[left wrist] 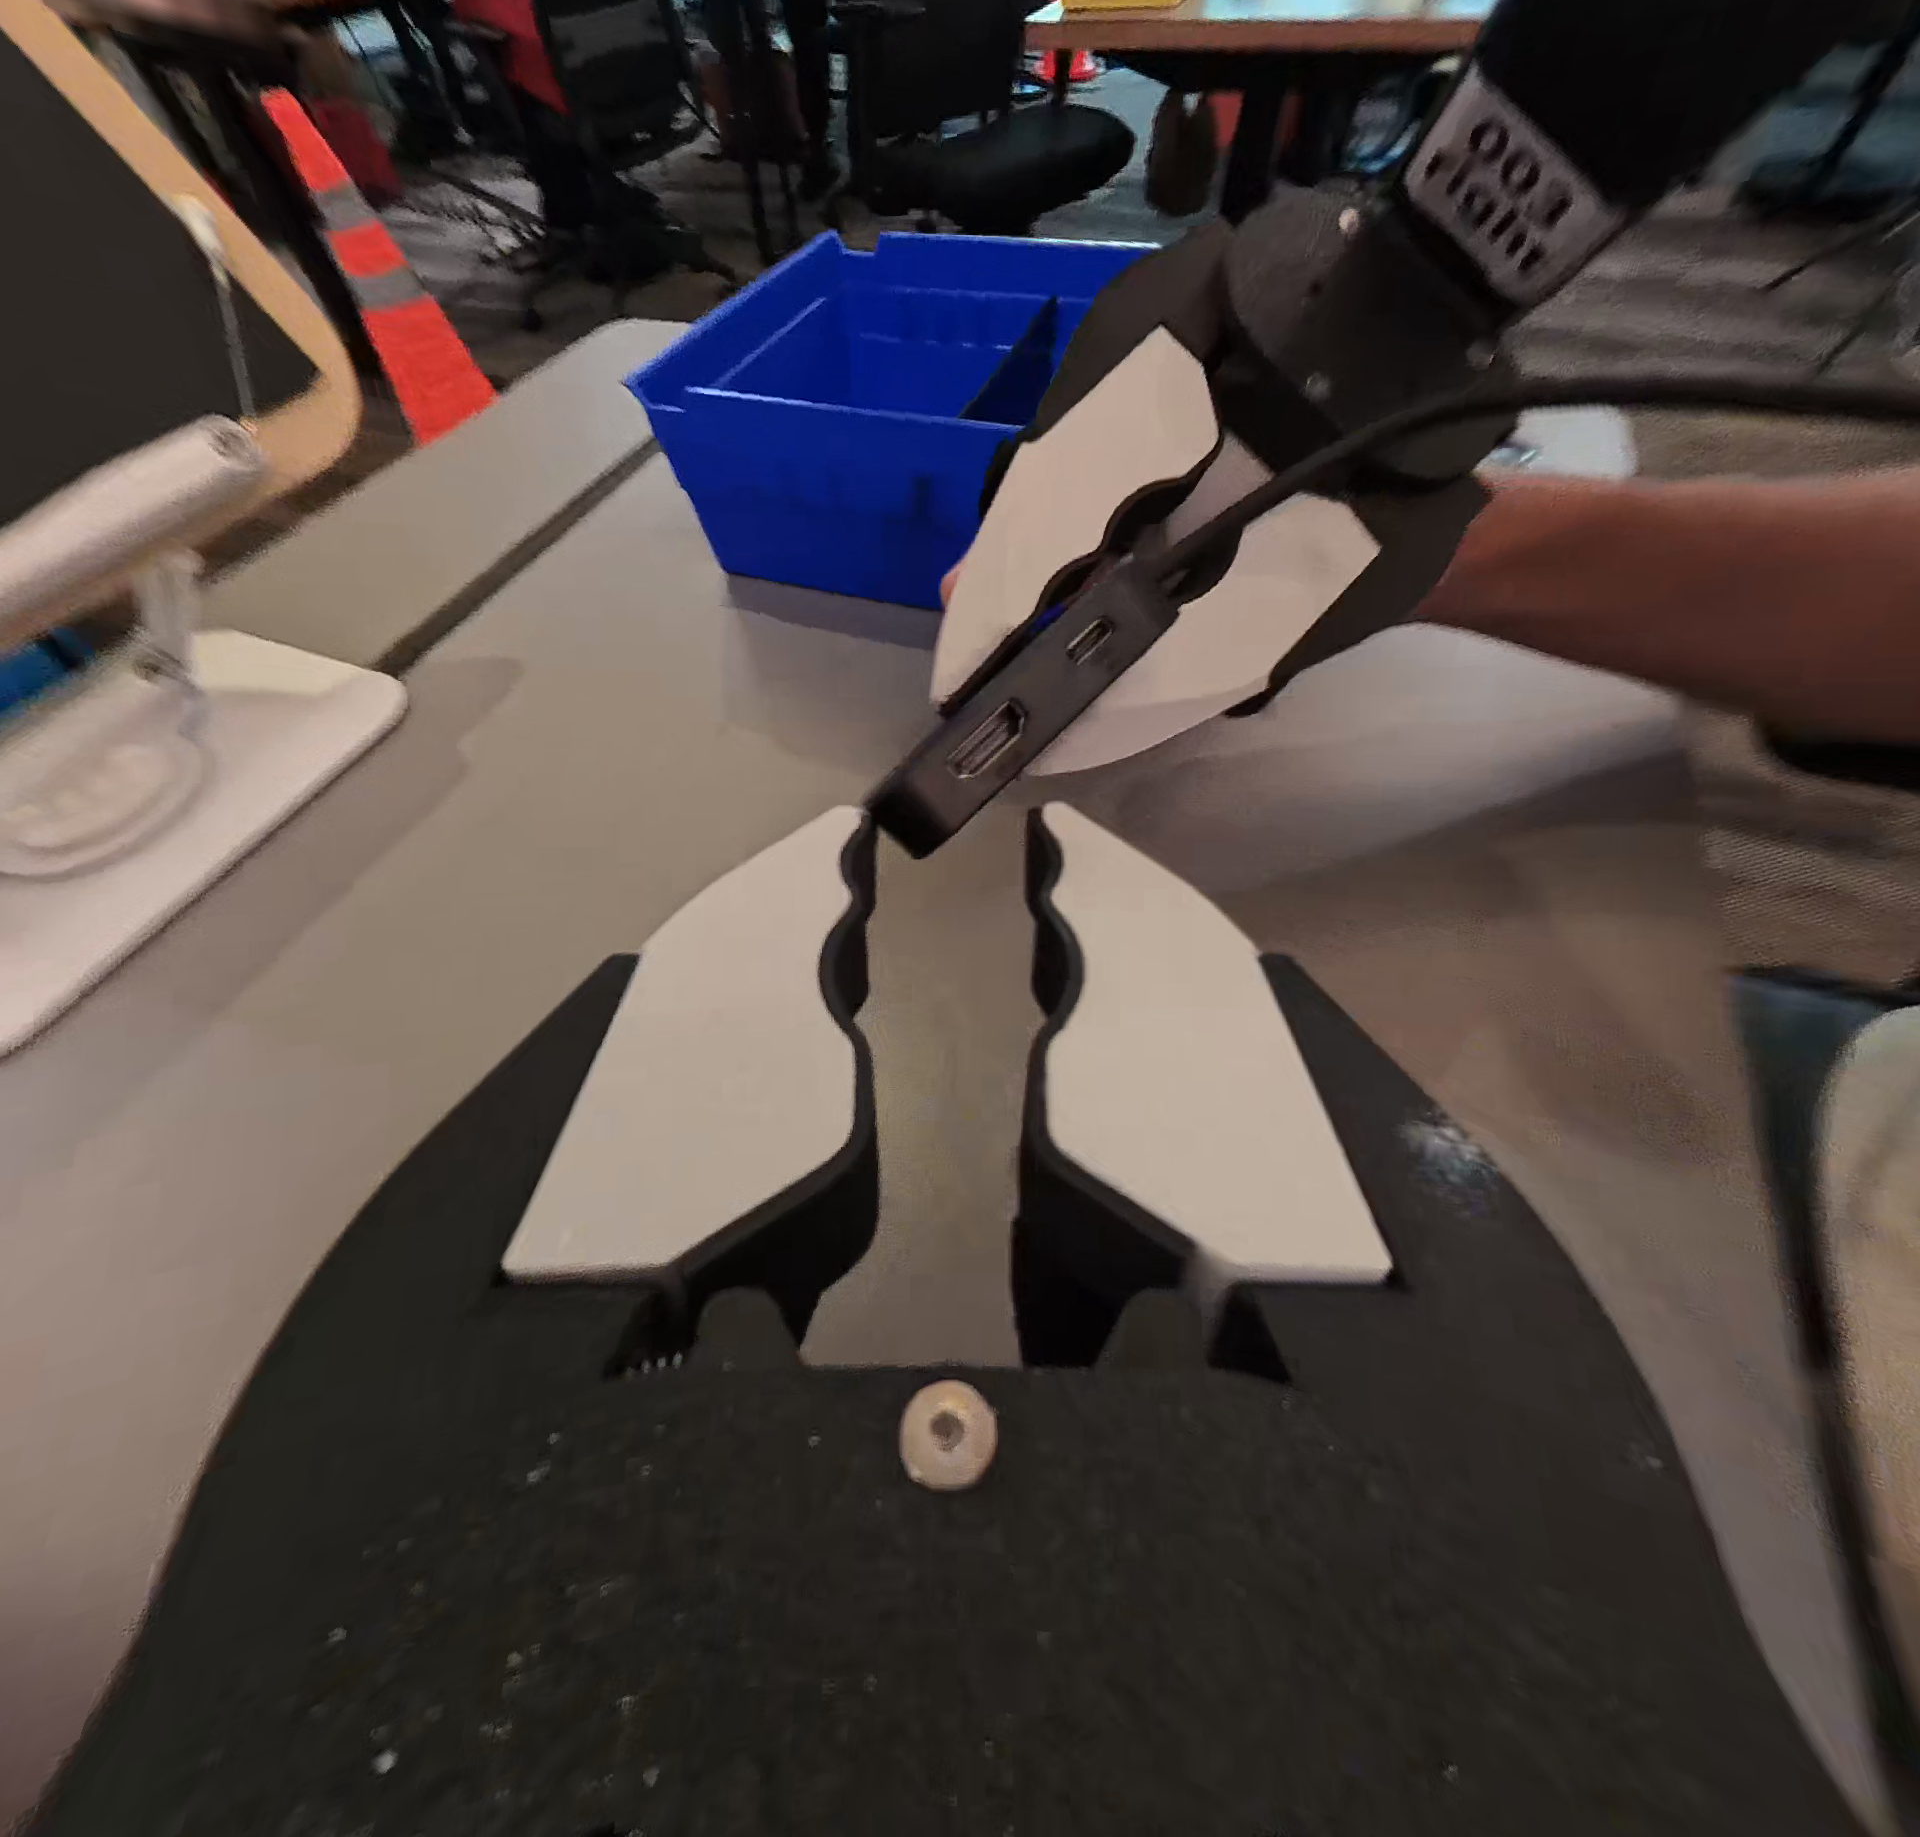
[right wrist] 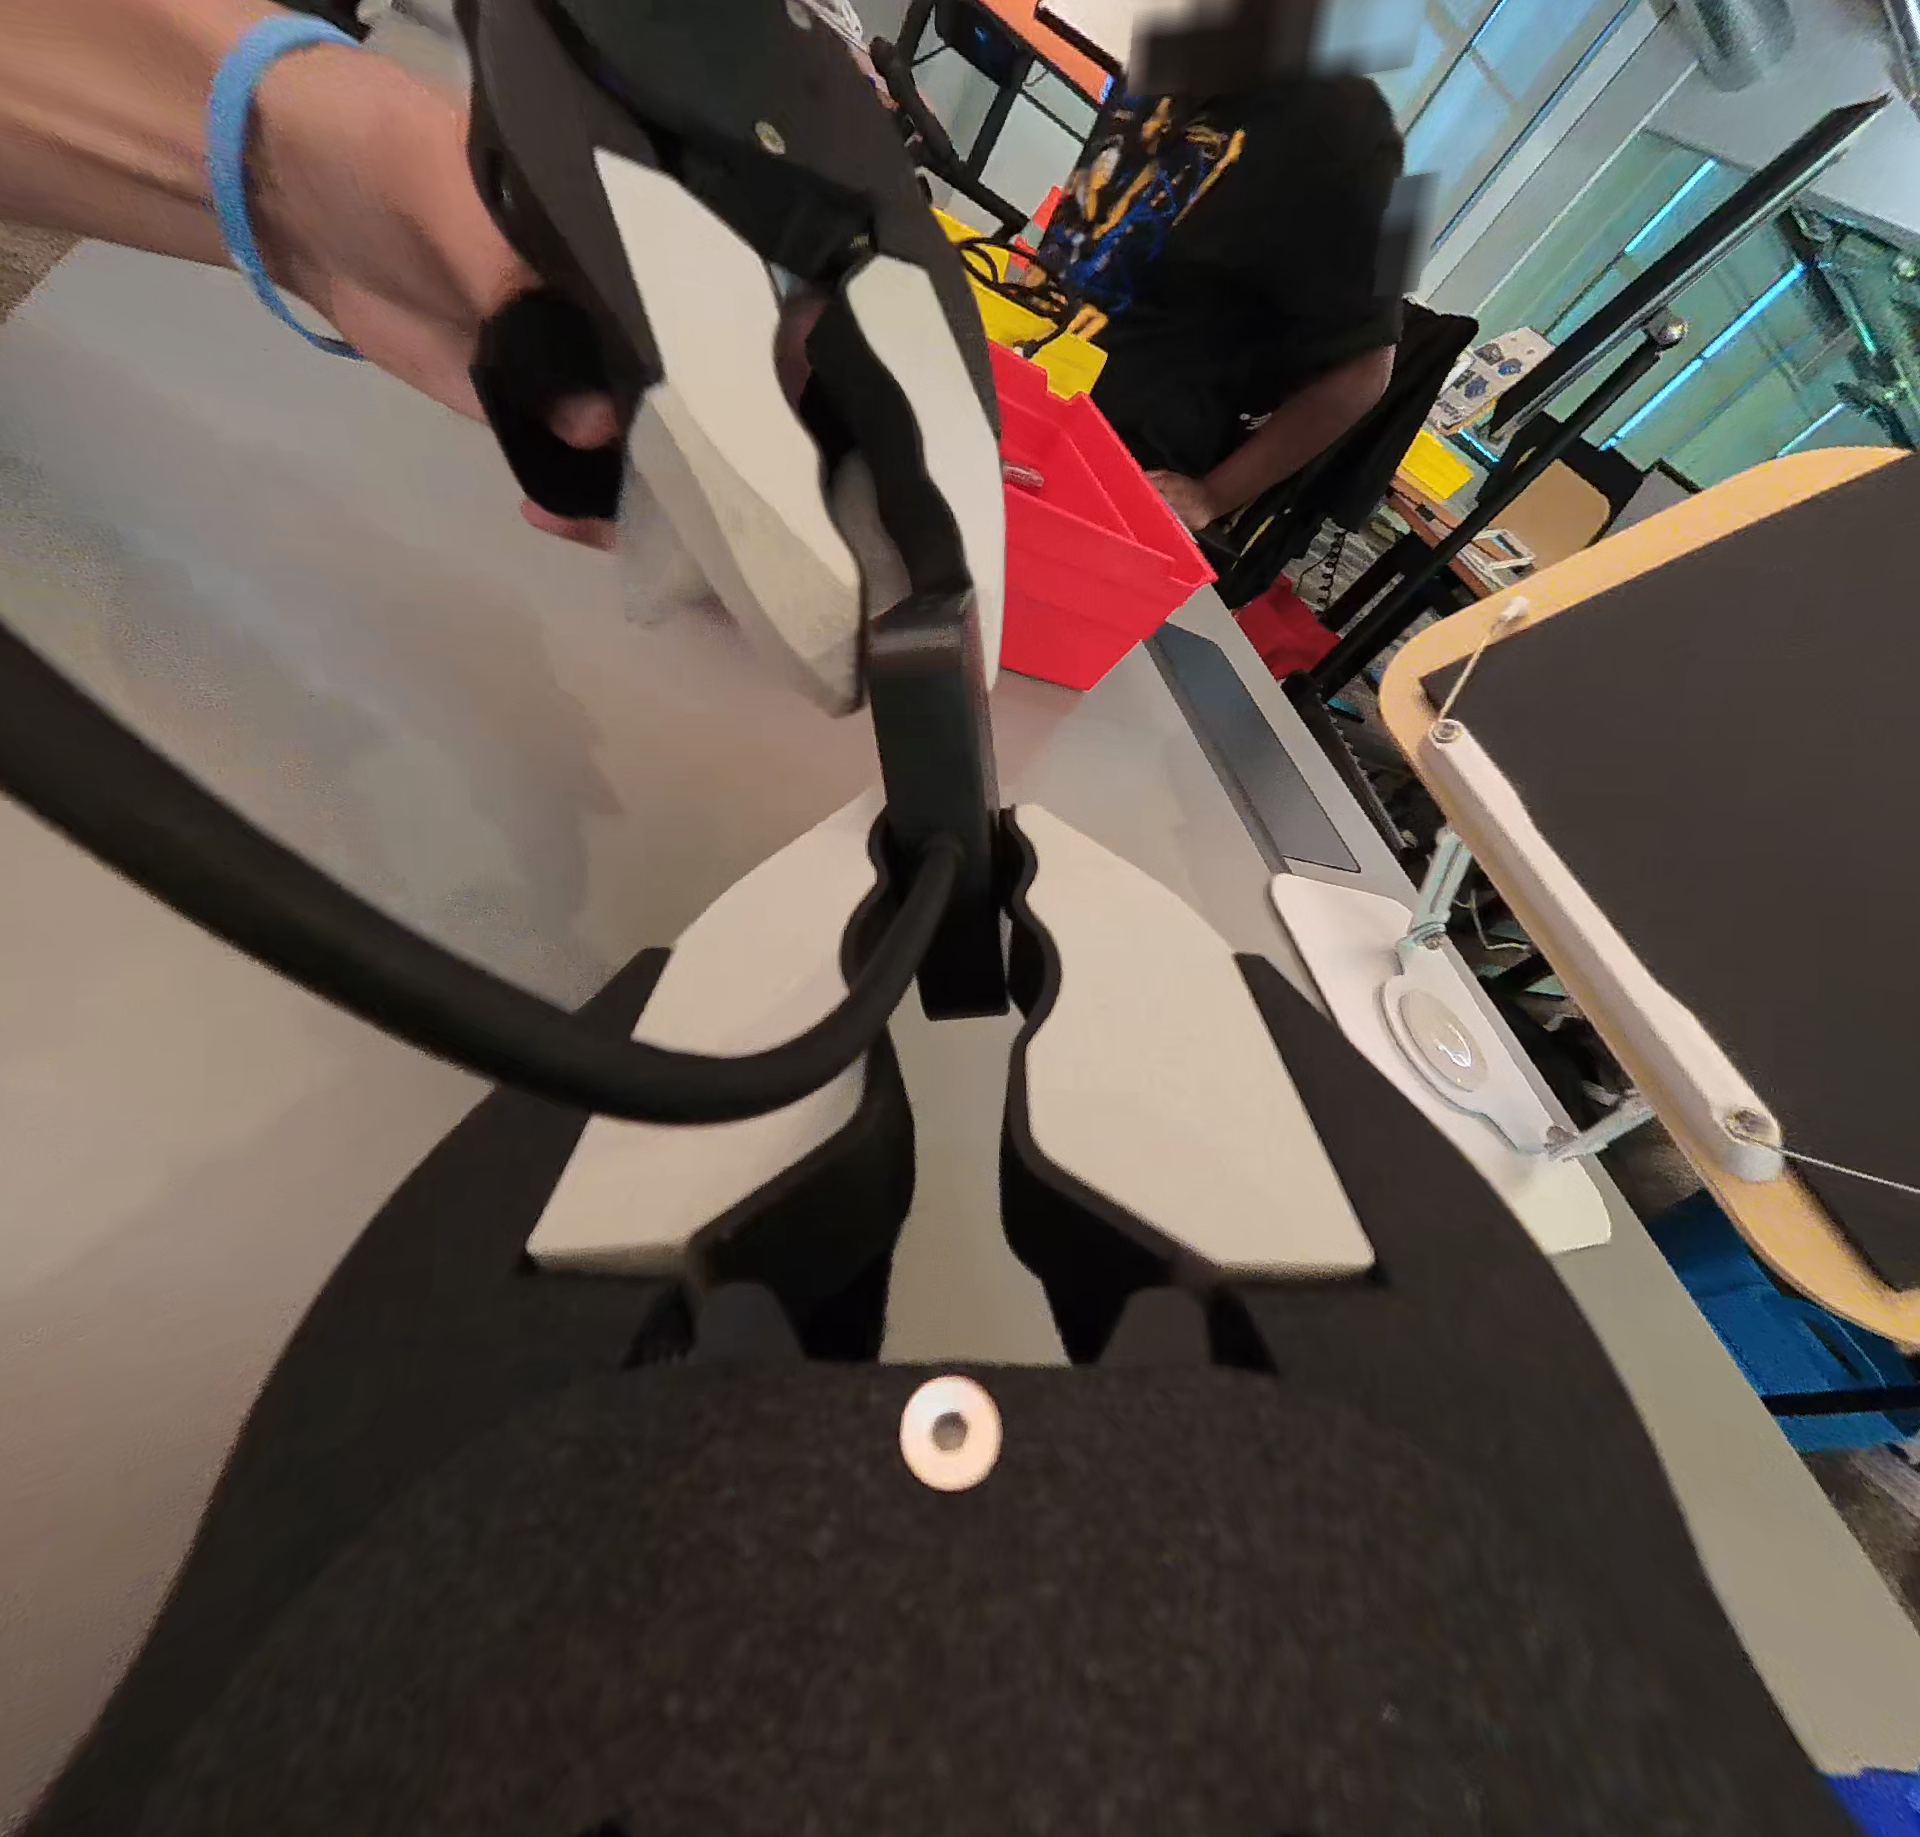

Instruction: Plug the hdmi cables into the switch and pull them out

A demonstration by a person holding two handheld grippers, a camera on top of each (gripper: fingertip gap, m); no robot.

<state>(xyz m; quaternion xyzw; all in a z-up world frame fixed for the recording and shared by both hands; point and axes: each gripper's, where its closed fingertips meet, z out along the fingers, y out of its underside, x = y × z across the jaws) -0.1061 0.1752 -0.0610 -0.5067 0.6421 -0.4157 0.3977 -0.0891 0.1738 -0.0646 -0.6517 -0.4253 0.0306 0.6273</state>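
The flat black plastic switch (left wrist: 997, 717), its attached black cable (right wrist: 416, 966) trailing, is held aloft over the grey table (left wrist: 582, 707), clamped by the right gripper (right wrist: 940, 914). The left gripper (left wrist: 951, 831) is spread, empty, just beside it. Its ports are seen empty; whether plugging is still ahead or finished cannot be judged.

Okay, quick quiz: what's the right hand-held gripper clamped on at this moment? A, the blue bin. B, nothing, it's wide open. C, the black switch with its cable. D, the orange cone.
C: the right hand-held gripper is shut on the black switch, whose cable trails off, while the left hand-held gripper is open and empty just below it.
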